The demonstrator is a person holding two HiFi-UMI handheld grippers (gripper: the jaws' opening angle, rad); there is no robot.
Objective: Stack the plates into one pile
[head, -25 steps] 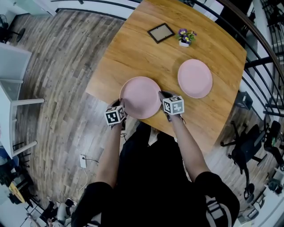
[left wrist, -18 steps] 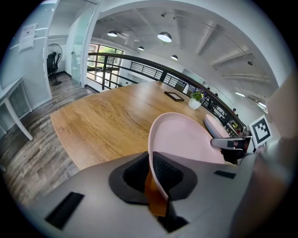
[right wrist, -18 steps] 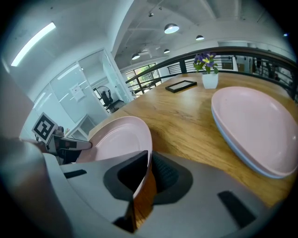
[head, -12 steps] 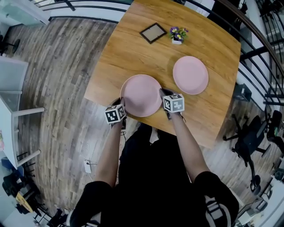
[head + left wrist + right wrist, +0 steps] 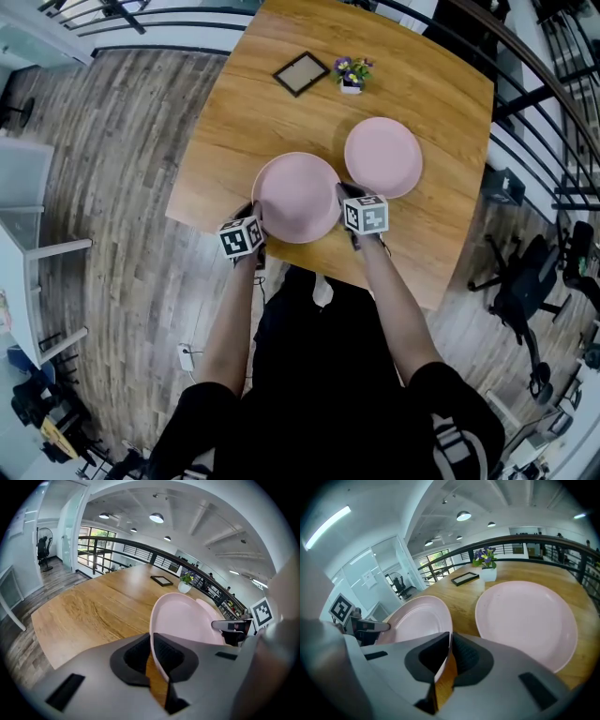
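The table [image 5: 246, 131] fills the upper middle of the head view, and both pink plates are on its near half. The plate I carry [image 5: 298, 197] is at the centre of the frame, and the second plate [image 5: 382, 157] lies flat just up and to the right of it. A second ago there was a clear strip of wood between the two; now the rims meet in the picture, so the carried plate has travelled toward the other one. In the gripper views I see wood below its rim, so I judge it is lifted off the table. The left gripper [image 5: 255, 214] is clamped on the plate's left rim, and the right gripper [image 5: 343, 194] on its right rim. The right jaws have just been closing a little more, with the rim between the pads. For the task this means the carry is about half done: the plate has yet to go fully over the second plate and be lowered on it. The frame [image 5: 301, 73] and the flower pot [image 5: 350, 75] stand at the top, well apart from the path.
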